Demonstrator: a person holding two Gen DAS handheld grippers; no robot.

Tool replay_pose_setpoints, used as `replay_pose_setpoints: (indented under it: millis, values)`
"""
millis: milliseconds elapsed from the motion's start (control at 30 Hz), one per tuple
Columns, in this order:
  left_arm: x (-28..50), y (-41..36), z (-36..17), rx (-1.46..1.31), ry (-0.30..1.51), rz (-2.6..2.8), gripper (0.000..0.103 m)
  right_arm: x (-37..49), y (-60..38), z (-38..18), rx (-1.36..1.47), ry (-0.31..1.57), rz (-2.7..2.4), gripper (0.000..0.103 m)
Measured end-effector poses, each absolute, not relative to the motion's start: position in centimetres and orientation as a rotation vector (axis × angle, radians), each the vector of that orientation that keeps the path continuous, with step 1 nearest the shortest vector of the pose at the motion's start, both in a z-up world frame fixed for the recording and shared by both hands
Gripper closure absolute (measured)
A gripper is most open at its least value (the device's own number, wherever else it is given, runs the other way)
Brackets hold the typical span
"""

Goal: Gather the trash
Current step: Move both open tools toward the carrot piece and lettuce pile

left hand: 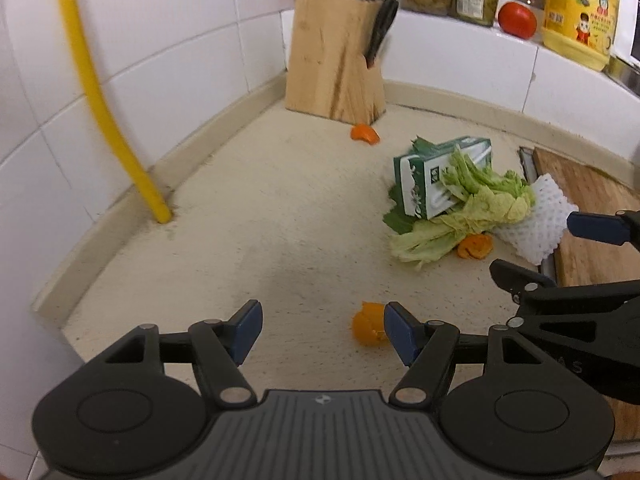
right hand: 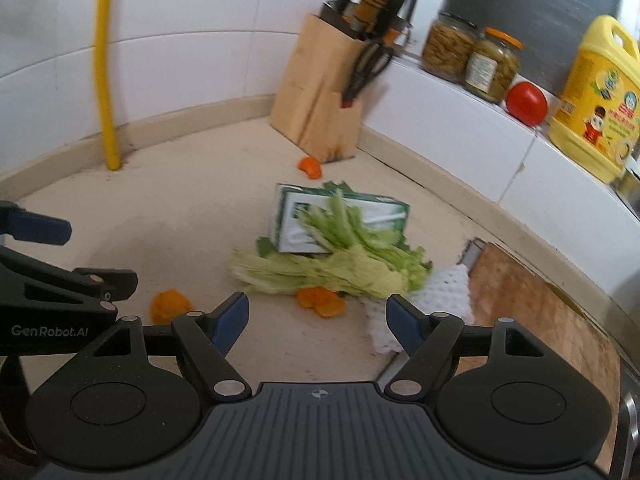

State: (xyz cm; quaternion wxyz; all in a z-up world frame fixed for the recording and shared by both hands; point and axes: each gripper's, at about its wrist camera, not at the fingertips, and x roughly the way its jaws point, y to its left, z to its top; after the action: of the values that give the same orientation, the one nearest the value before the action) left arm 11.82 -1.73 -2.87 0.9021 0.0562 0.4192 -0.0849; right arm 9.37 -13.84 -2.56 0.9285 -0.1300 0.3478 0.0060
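A green-and-white carton [left hand: 436, 184] [right hand: 340, 220] lies on the beige counter under pale lettuce leaves [left hand: 460, 220] [right hand: 340, 272]. A white foam net [left hand: 536, 220] [right hand: 444, 292] rests against the leaves at the right. Three orange peels are scattered about: one by the knife block [left hand: 365, 134], one under the leaves [left hand: 475, 247] [right hand: 320, 300], one nearest me [left hand: 366, 326] [right hand: 170, 306]. My left gripper [left hand: 322, 316] [right hand: 100, 254] is open and holds nothing, its right finger beside the near peel. My right gripper [right hand: 317, 304] [left hand: 534, 244] is open, just short of the leaves and net.
A wooden knife block [left hand: 336, 64] stands in the back corner and a yellow pipe [left hand: 104, 112] runs down the left wall. At the right lies a wooden cutting board [right hand: 540, 328]. The tiled ledge carries two jars [right hand: 472, 52], a tomato [right hand: 526, 102] and a yellow bottle [right hand: 596, 100].
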Motion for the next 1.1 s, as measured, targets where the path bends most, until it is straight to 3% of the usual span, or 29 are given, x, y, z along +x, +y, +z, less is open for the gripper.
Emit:
replay_pose_setpoints:
  millis: [600, 1100]
  values:
    - [16.6, -3.6, -5.4, 0.157, 1.028, -0.166, 0.040, 12.4, -15.9, -3.9, -0.262, 0.773, 0.001, 0.022]
    - [17.8, -4.4, -6.0, 0.154, 1.032, -0.145, 0.036, 14.2, -17.2, -4.3, -0.271, 0.785, 0.007, 0.021]
